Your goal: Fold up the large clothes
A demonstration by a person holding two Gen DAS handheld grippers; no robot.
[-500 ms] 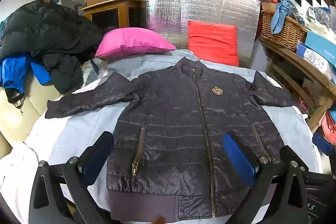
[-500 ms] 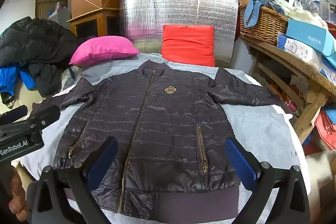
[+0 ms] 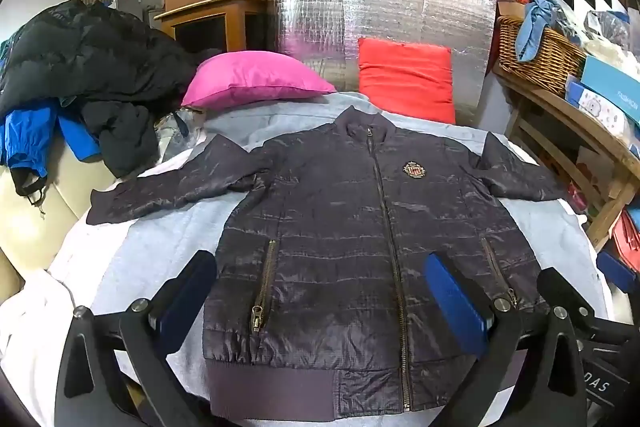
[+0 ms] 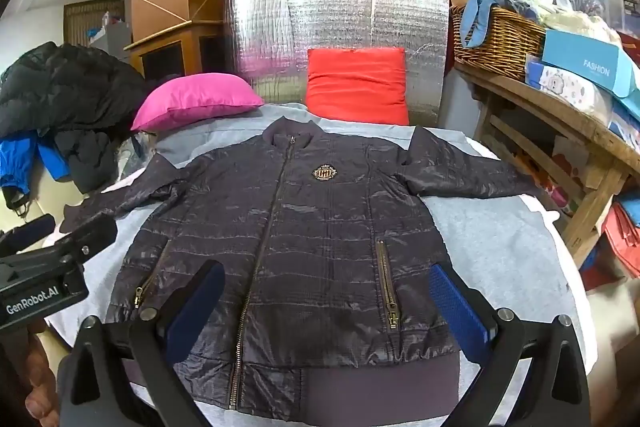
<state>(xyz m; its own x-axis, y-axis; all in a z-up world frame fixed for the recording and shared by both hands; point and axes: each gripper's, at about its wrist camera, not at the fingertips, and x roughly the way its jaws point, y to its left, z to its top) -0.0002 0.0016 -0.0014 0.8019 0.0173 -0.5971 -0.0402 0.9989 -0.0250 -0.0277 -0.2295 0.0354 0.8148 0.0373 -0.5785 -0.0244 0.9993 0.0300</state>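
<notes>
The jacket (image 3: 360,247) lies spread flat ahead of both grippers, its hem partly hidden behind the fingers. The left gripper (image 3: 320,291) and right gripper (image 4: 326,303) gape wide, empty. Bare grey cover (image 4: 500,247) flanks the sleeves.

Both tongs, left (image 3: 320,297) and right (image 4: 326,301), are black angular frames with silver screw heads and blue textured pads (image 4: 456,307), and the left one's black body carries white "GenRobot.AI" lettering above a bare hand (image 4: 38,387).
</notes>
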